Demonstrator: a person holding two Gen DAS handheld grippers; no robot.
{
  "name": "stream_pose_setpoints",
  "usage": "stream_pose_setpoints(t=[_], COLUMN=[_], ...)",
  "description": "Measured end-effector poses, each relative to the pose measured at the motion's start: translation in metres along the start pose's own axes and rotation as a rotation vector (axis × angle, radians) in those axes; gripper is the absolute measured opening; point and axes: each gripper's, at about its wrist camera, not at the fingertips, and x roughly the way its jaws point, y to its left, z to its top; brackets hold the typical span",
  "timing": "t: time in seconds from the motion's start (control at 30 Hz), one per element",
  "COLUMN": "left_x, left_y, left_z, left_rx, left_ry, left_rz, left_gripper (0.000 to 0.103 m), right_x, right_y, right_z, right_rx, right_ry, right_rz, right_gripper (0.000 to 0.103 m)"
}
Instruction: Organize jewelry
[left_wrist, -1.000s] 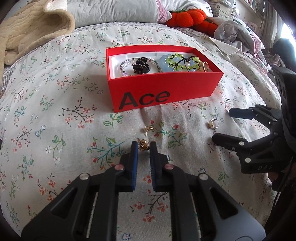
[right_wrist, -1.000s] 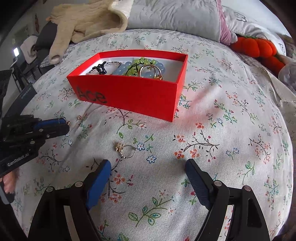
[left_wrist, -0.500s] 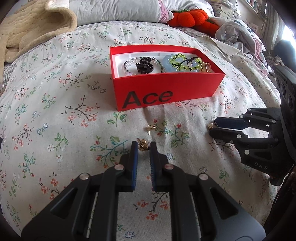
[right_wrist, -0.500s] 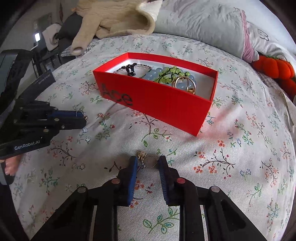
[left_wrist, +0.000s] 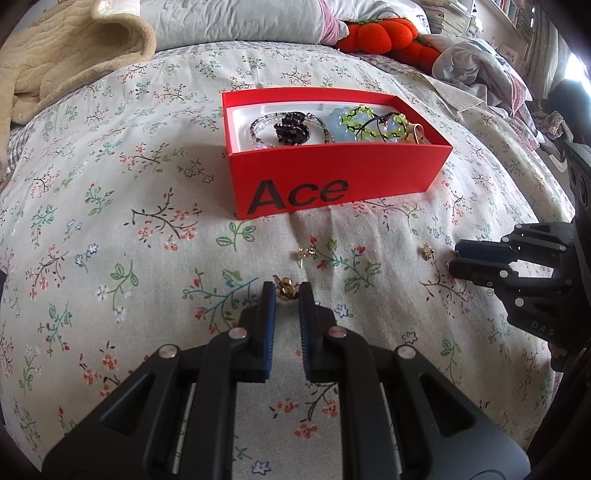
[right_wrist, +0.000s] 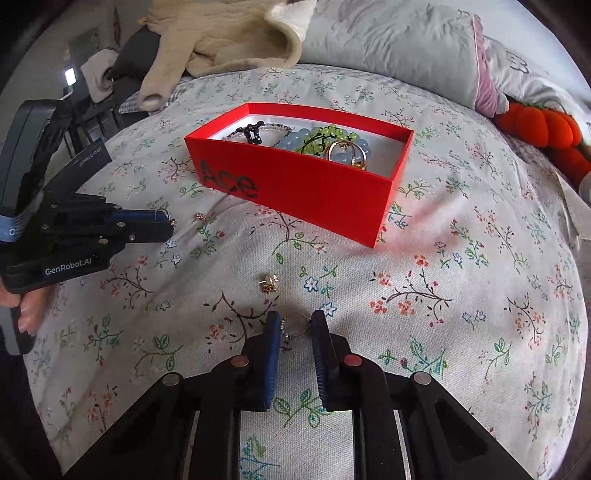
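My left claw (left_wrist: 283, 290) is closed on a little gold earring (left_wrist: 284, 287), and my right claw (right_wrist: 294, 325) is pinching a thin ring (right_wrist: 298, 326). Both claws sit low over the flowery bed cover (left_wrist: 110, 229). The red box (left_wrist: 332, 177) is on the bed a little farther away, with bead bracelets (left_wrist: 364, 122) already inside. Two more small gold earrings lie loose on the cover: one (left_wrist: 304, 254) between my left claw and the box, one (right_wrist: 269, 283) just past my right claw.

I think the job now is to lift both pieces and carry them to the box. To do it well, I keep my squeeze steady, because these things are tiny and could slip out. I lift straight up first so nothing snags on the cloth. Then I go over the box wall, get low inside, and only then let go.
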Motion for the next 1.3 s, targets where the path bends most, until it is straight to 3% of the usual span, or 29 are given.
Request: stream_pose_setpoints(t=[0.2, 0.37, 0.47, 0.53, 0.7, 0.97, 1.3], left_x=[-0.005, -0.006, -0.004, -0.003, -0.003, 0.000, -0.002], left_y=[-0.001, 0.002, 0.003, 0.003, 0.004, 0.004, 0.004], left_z=[0.001, -0.002, -0.004, -0.006, -0.007, -0.006, -0.004], left_rx=[-0.005, -0.018, -0.019, -0.018, -0.019, -0.015, -0.024], left_ry=[-0.009, 0.003, 0.015, 0.020, 0.024, 0.031, 0.035], left_rz=[-0.003, 0.003, 0.012, 0.017, 0.018, 0.020, 0.026], left_gripper=[0.014, 0.014, 0.014, 0.014, 0.014, 0.014, 0.014], right_x=[-0.008, -0.010, -0.008, -0.007, 0.001, 0.007, 0.005], right_y=[-0.010, -0.008, -0.007, -0.007, -0.010, -0.010, -0.005], right_z=[-0.006, -0.011, -0.011, -0.010, -0.005, -0.002, 0.001], right_rx=[0.061, 0.058, 0.060, 0.075, 0.089, 0.083, 0.062], right_ry=[0.019, 0.047, 0.046, 0.036, 0.017, -0.016, -0.005], right_rz=[0.010, 0.036, 0.039, 0.023, 0.006, -0.005, 0.024], right_gripper=[0.013, 0.017, 0.031, 0.061, 0.061, 0.047, 0.011])
